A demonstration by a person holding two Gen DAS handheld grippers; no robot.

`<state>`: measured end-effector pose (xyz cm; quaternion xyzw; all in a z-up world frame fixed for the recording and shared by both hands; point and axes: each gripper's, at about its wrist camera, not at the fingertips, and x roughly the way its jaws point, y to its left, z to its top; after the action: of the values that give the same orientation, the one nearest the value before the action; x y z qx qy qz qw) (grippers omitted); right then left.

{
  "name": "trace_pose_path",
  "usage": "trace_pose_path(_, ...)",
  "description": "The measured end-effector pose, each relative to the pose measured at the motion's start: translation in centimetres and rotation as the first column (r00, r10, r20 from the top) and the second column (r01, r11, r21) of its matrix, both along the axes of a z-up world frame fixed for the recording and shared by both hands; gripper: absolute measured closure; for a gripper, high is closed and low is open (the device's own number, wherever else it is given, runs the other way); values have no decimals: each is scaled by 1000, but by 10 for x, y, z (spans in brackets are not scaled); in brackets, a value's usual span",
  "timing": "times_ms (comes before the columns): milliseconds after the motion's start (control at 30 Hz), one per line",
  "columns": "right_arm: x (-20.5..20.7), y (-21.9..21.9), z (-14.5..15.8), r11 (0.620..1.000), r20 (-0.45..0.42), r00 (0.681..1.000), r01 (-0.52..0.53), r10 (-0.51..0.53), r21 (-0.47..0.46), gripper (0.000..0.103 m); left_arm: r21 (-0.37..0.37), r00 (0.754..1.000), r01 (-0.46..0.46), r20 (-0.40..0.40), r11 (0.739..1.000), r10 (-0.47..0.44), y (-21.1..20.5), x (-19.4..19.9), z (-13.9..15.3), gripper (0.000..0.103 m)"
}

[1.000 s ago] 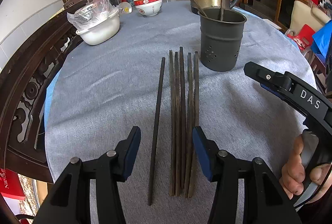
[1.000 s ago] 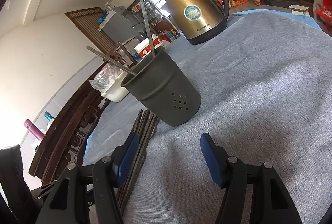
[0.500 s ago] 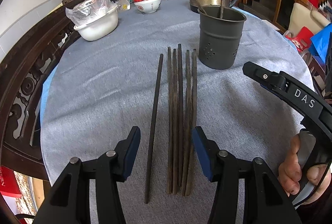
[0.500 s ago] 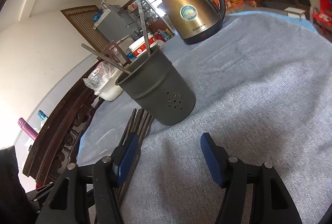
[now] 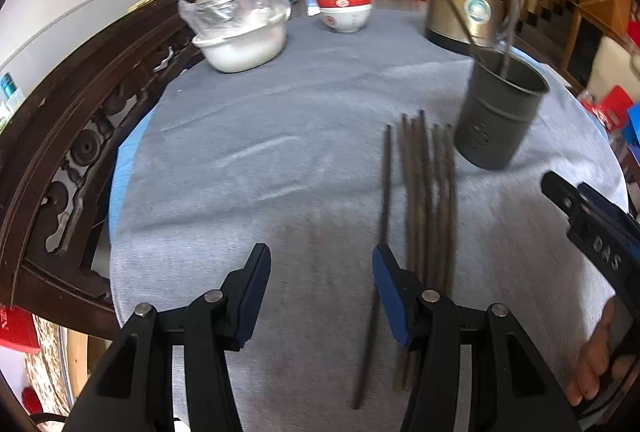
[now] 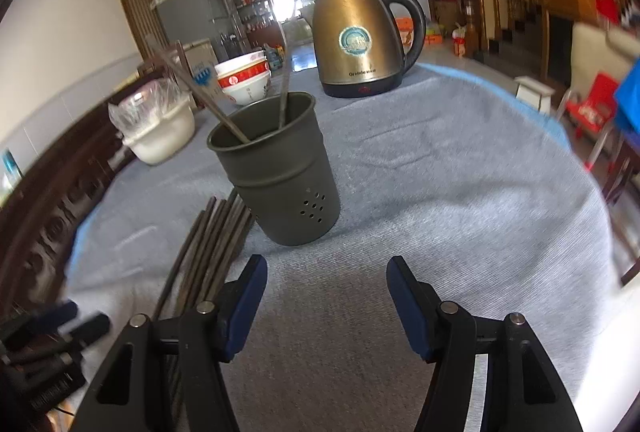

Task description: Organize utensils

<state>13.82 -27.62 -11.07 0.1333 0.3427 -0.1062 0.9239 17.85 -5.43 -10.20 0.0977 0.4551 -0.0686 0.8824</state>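
Several dark chopsticks (image 5: 428,192) lie side by side on the grey tablecloth, with one chopstick (image 5: 384,188) apart on their left. A dark metal holder (image 5: 500,116) stands upright just beyond them with two chopsticks leaning in it. My left gripper (image 5: 320,272) hovers open over bare cloth, left of the chopsticks' near ends. In the right wrist view the holder (image 6: 280,168) stands ahead and the chopsticks (image 6: 212,244) lie to its left. My right gripper (image 6: 324,288) is open, empty, above the cloth in front of the holder.
A gold kettle (image 6: 356,44) stands behind the holder. A white basin (image 5: 244,44) with a plastic bag and stacked red-and-white bowls (image 5: 346,10) sit at the far side. A carved dark wooden chair back (image 5: 60,152) borders the table's left edge. A hand (image 5: 596,364) holds the right gripper.
My left gripper has shifted left, so the chopsticks now lie to the right of its jaws instead of between them. My right gripper has rolled level and risen a little; the holder now looks upright.
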Motion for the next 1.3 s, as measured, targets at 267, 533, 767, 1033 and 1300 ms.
trace_pose_path(267,-2,9,10,998,-8,1000,6,-7,-69,37,-13,1000,-24,-12,1000,24,10,6,-1,49)
trace_pose_path(533,-4,14,15,996,-13,1000,4,-5,-84,37,-15,1000,-23,-22,1000,23,12,5,-5,49)
trace_pose_path(767,0,17,10,998,-48,997,-56,55,-20,37,-24,997,-29,-72,999,27,14,8,-20,49)
trace_pose_path(1033,24,19,-15,973,-127,978,-140,165,183,63,-86,990,-35,-141,996,23,19,12,-35,53)
trace_pose_path(1300,55,33,-30,944,-179,956,-176,231,277,65,-161,979,-13,-203,987,-20,16,14,-47,79)
